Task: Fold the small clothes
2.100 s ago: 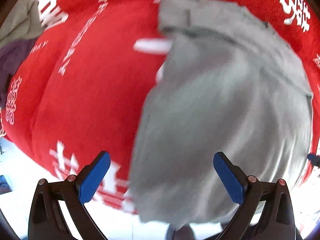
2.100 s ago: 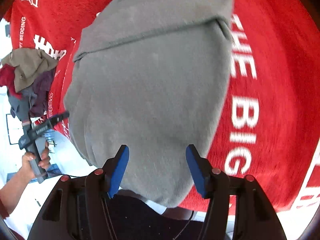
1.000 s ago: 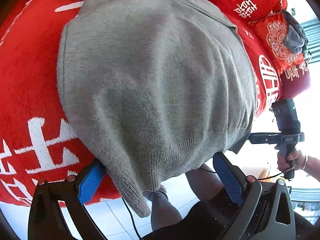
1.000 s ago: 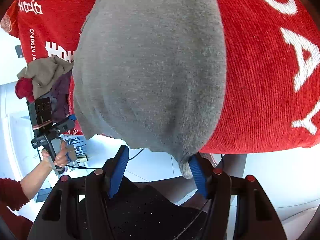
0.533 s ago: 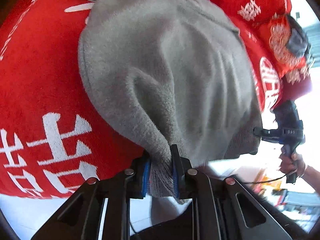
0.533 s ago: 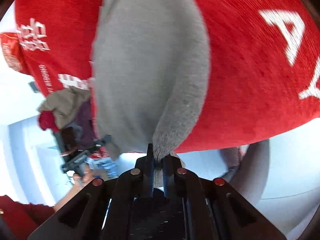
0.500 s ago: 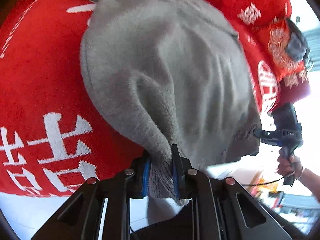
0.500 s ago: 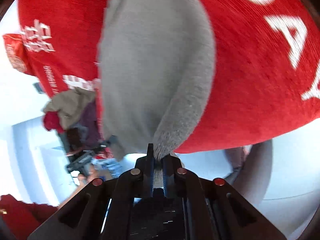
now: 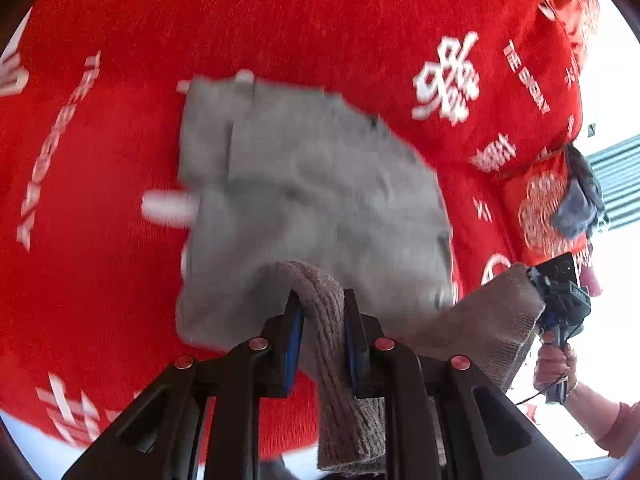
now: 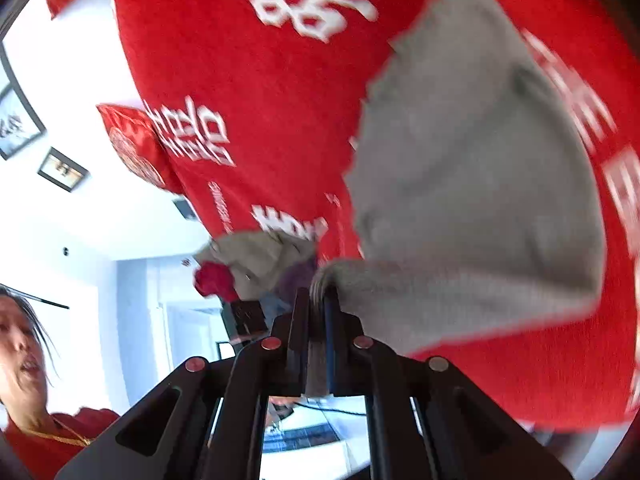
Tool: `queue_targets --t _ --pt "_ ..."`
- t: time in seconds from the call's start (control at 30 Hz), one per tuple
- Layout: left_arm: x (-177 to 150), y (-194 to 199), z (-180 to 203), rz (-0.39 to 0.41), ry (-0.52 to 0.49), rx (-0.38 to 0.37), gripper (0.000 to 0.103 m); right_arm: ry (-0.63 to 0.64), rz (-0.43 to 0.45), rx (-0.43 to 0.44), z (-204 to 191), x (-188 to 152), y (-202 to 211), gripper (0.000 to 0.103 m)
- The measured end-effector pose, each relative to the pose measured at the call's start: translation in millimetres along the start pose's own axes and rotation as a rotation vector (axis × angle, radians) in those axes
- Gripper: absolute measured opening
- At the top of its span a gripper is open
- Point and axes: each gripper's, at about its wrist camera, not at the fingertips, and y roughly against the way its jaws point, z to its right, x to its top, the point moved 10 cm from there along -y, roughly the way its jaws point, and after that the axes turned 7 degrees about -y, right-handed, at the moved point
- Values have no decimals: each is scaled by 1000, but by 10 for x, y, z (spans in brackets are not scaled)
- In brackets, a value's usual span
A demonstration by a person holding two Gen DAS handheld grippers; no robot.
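Currently, a grey knitted garment [image 9: 312,184] is lying on a red cover [image 9: 280,20] printed with white characters and letters, which seems to be spread over a bed or sofa (the furniture beneath cannot be made out). Both grippers are pinching the garment's near hem and holding it raised above the rest of the cloth.

From the left wrist view, the left gripper [image 9: 319,320] is sitting at the bottom centre, its blue-padded fingers [image 9: 294,340] clamped on a thick ribbed fold of the hem. The hem is stretching from there toward the right edge of the cover, where the right gripper, a dark device in a person's hand [image 9: 554,364], is holding the other corner.

From the right wrist view, the right gripper [image 10: 318,312] is squeezing a thin edge of the same grey knit, its fingers pressed nearly together on it. The garment's body is spreading up and to the right over the red cover, blurred.

Near the cover's left edge, a small pile of other clothes [image 10: 256,264], beige, red and purple, is resting. A red cushion [image 9: 544,208] with a dark grey item on it is lying near the cover's right edge.
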Motion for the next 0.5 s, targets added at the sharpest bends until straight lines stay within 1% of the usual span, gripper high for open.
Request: queue_targets --t 0.07,0.1,0.2,0.23,0.27,0.3,0.33,0.37,0.4,0.43,0.47,0.5 --pt "341 -49 -30 25 -5 17 20 14 34 47 -211 374 -10 6" --pt "512 -118 -13 37 -16 31 20 22 44 61 -294 510 25 6" --pt "933 -322 -126 72 -46 103 20 51 65 59 -445 1039 -41 6" --pt "1029 -417 -192 71 -35 128 20 55 68 13 -401 1212 -97 6" --pt "1100 -513 -251 62 -18 141 20 69 62 -78 -304 1372 -171 6" --pt "1152 -637 -341 45 0 159 20 90 37 -144 -215 1444 -203 9" --pt "1172 -749 -433 23 15 190 20 127 -1 -250 -91 1463 -270 11" --pt "1165 -830 -505 2 27 218 20 176 -53 -396 62 1448 -362 11" --pt "1140 -884 -549 -15 39 232 20 206 -91 -477 158 1406 -426 15" --pt "1121 -916 -554 -26 51 233 20 250 -146 -571 285 1334 -488 25" --pt "1085 -933 -567 -37 62 227 20 294 -193 -637 384 1259 -538 33" --pt "1028 -951 -571 -59 73 220 21 319 -224 -665 439 1203 -573 54"
